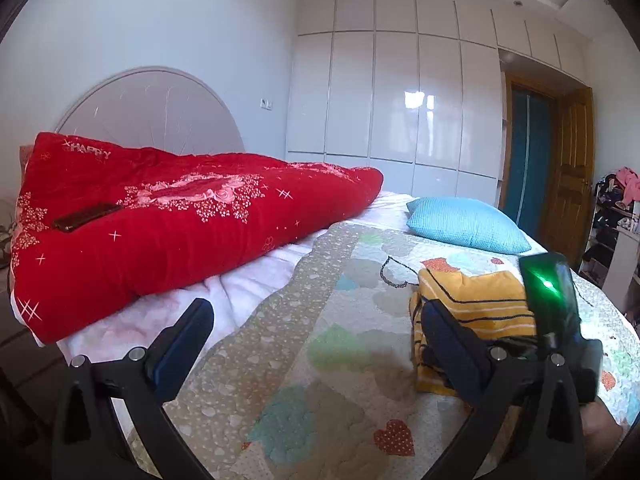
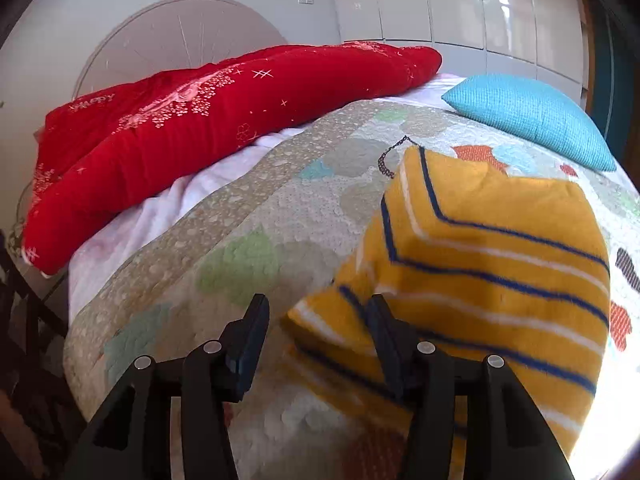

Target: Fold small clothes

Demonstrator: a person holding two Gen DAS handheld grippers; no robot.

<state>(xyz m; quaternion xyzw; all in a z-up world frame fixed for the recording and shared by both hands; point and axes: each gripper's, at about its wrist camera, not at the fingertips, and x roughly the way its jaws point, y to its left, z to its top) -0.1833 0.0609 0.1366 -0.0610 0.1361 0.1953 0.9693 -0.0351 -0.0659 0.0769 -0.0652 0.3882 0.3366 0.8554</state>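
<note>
A small yellow garment with navy and white stripes [image 2: 492, 248] lies folded on the patterned quilt [image 2: 260, 216]. In the left wrist view it [image 1: 480, 300] sits at the right. My left gripper [image 1: 316, 320] is open above the quilt, its right finger beside the garment's left edge. My right gripper [image 2: 316, 320] is open just above the garment's near left corner, with nothing held. The right gripper's body with a green light [image 1: 552, 292] shows behind the garment in the left wrist view.
A red quilt [image 1: 160, 220] with a dark phone [image 1: 86, 216] on it lies at the bed's head. A blue pillow [image 1: 468, 224] lies beyond the garment. White wardrobes [image 1: 400, 92], a wooden door [image 1: 568, 184] and a cluttered rack [image 1: 616, 216] stand behind.
</note>
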